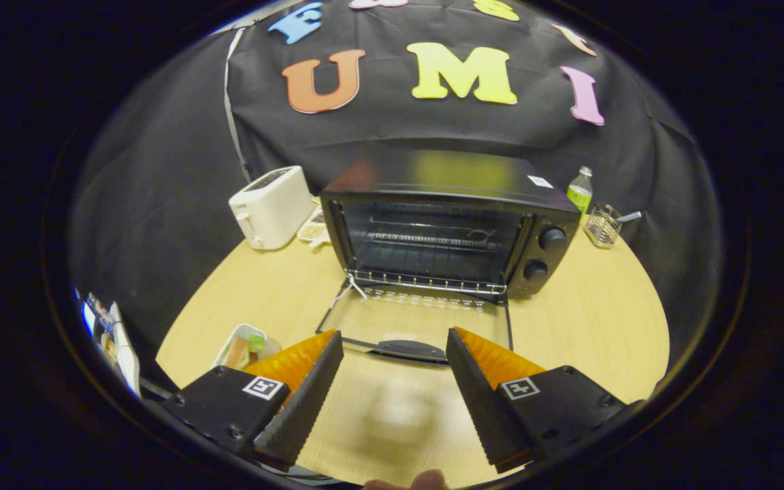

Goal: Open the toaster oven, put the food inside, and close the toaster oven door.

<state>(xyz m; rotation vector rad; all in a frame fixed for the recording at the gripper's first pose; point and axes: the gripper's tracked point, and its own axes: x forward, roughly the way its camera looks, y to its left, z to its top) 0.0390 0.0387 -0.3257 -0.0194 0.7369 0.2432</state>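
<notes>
On wood table (589, 320), boxy toaster oven (450, 224) glass door down, jaws wide, empty.

Gripper (394, 340) fingers spread wide, holding nothing, level

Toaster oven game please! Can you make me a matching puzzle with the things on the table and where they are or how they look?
Things:
1. toaster oven door
2. white toaster
3. green bottle
4. food tray

Descriptions:
A. right of the oven, near the wall
B. folded down flat, open
C. beside the gripper's open left finger
D. left of the oven

Pairs: 1-B, 2-D, 3-A, 4-C
</notes>
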